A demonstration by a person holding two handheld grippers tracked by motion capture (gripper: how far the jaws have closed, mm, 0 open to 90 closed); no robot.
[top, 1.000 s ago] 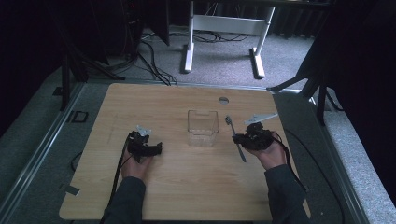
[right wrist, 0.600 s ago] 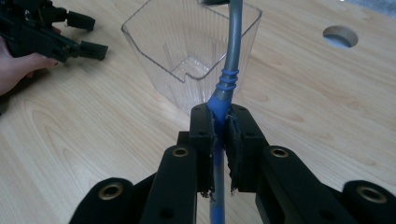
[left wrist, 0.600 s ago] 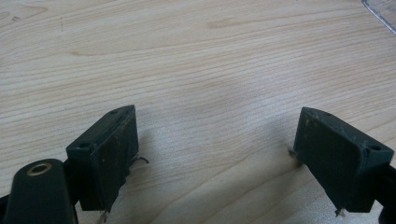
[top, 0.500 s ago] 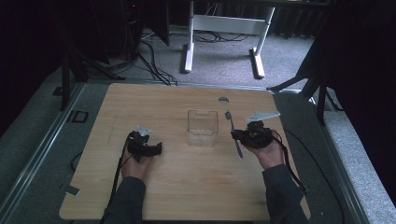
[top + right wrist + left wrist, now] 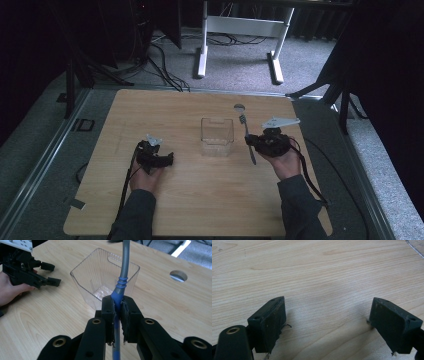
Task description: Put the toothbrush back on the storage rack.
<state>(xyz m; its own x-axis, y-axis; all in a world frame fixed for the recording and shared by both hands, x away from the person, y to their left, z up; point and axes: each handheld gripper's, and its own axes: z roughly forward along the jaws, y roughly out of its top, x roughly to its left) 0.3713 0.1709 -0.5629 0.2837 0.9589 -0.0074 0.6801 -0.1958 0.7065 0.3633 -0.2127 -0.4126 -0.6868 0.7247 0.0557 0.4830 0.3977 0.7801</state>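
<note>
Pale wooden table is carrying the work, standing on grey carpet with dark stands and cables behind it. Right gripper is clamping a fork by its blue handle, the pads pressing on both sides of the grip. Seen from the high view, the right gripper is sitting right of centre, and the fork is lying lengthwise with its tines pointing toward the far edge, near a round hole in the tabletop. Just beside the fork, a clear plastic container is standing upright and empty at the table's middle. Left gripper is resting low over bare wood, well apart from the container, its jaws spread wide with nothing between them.
</note>
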